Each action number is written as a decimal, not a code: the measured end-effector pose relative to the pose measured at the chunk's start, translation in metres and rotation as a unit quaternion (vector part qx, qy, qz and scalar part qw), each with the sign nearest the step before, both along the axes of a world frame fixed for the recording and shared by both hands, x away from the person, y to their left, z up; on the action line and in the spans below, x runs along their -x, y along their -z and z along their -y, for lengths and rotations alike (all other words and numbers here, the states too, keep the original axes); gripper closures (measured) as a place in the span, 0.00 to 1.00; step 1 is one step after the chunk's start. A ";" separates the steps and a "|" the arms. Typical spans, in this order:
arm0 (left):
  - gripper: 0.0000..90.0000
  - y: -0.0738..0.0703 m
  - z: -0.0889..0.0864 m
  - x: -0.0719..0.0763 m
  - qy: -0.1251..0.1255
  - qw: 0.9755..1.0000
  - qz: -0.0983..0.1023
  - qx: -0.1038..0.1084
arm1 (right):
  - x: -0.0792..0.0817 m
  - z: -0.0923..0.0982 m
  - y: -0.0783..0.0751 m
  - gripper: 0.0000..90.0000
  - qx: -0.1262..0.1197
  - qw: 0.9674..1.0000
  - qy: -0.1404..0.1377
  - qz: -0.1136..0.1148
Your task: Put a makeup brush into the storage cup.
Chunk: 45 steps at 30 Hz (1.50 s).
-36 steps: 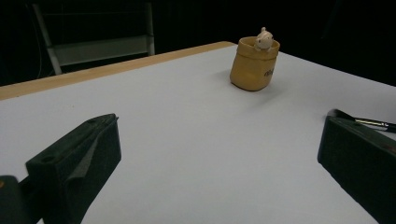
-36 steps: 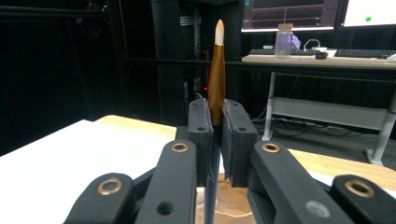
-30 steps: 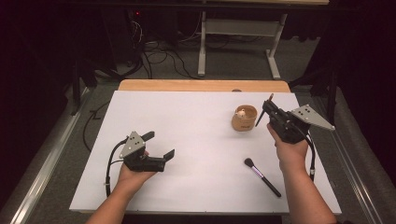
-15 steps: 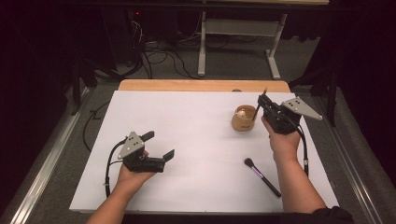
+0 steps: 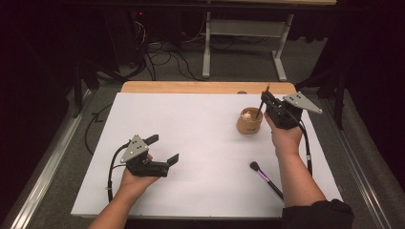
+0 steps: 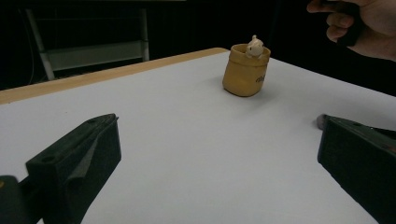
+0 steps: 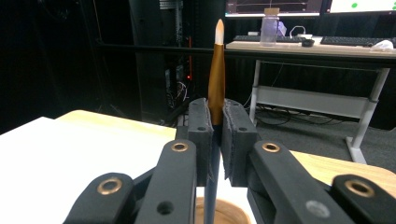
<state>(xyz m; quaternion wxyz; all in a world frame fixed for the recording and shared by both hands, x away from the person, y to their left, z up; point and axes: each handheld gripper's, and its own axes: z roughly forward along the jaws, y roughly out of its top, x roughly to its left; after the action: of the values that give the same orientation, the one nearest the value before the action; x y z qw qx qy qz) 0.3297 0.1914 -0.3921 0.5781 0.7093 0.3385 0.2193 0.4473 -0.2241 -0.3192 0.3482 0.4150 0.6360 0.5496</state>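
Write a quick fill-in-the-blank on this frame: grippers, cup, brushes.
1. The right gripper is shut on a slim ____ with a gold-brown handle, held upright.
2. That gripper is above the tan ____.
3. The left gripper has its jaws ____, with nothing between them.
4. The black makeup brush lies on the white ____.

Missing words: brush; cup; open; sheet

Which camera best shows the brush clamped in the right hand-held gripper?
The right gripper view: the brush stands upright between the shut pads, above the cup. The high view gives only a thin dark stick there.
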 end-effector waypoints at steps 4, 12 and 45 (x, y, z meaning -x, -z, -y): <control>0.01 0.000 -0.001 0.000 -0.001 1.000 0.001 0.000 | -0.005 -0.002 -0.001 0.95 0.004 1.000 0.001 0.000; 0.01 -0.001 -0.001 0.001 -0.001 1.000 0.002 0.001 | -0.015 -0.003 -0.001 0.95 -0.004 1.000 0.004 -0.007; 0.01 -0.002 -0.004 0.002 -0.001 1.000 0.006 0.006 | -0.033 -0.023 0.015 0.95 0.013 0.999 -0.009 -0.032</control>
<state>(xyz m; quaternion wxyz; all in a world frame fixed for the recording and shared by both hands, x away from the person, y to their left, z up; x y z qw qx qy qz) 0.3279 0.1950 -0.3896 0.5844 0.7041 0.3368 0.2220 0.4799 -0.2012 -0.3339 0.3279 0.4220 0.6576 0.5310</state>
